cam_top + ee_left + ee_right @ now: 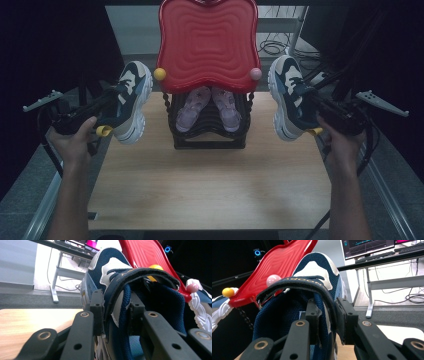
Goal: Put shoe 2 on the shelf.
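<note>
Both sneakers lifted off the desk (210,185), none yet placed; judged mid-carry, with setting down left to do, perhaps by the rack (209,132) under the red lid (207,42), where a pink pair (209,107) already sits.

Left hand-held gripper (107,107): clamped on the left sneaker (131,100), jaws pinching tongue and strap, toe pointing up and away ahead of the jaws, sole toward the rack.

Right hand-held gripper (316,107): likewise clamped on the right sneaker (289,97), collar between the jaws, toe up and forward, held just right of the rack.
</note>
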Available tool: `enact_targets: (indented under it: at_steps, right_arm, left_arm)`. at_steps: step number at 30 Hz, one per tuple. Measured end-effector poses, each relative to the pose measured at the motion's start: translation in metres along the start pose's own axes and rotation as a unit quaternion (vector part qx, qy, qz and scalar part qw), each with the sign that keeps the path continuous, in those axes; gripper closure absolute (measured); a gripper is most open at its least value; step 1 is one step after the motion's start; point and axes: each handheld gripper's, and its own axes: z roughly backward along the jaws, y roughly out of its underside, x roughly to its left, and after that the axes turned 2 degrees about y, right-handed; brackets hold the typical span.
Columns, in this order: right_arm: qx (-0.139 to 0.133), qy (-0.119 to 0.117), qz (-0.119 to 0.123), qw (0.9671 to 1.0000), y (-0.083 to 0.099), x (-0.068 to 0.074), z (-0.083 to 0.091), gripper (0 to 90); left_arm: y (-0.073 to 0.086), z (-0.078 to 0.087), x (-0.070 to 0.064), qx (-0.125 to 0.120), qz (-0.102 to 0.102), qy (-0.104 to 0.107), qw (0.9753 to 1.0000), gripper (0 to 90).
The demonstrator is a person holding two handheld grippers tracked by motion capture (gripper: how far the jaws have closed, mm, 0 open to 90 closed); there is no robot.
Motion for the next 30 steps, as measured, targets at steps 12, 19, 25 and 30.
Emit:
enact_targets:
  at_steps: [12, 19, 25, 30]
  right_arm:
    - [-0.004, -0.001, 0.003, 1.0000, -0.018, 0.007, -0.007, 73.4]
    - [-0.005, 0.002, 0.013, 0.9999, -0.033, 0.015, -0.012, 73.4]
    - [0.000, 0.009, 0.017, 0.9998, -0.051, 0.018, -0.022, 73.4]
    - [-0.005, 0.002, 0.010, 0.9999, -0.060, 0.021, -0.028, 73.4]
  left_arm:
    - [-0.011, -0.002, 0.005, -0.019, 0.010, 0.000, 0.9998, 72.4]
    - [-0.020, -0.004, 0.006, -0.029, 0.016, 0.001, 0.9994, 72.5]
    - [-0.031, -0.010, 0.000, -0.031, 0.007, 0.000, 0.9995, 72.5]
    - [-0.041, -0.016, -0.006, -0.035, 0.000, 0.000, 0.9994, 72.5]
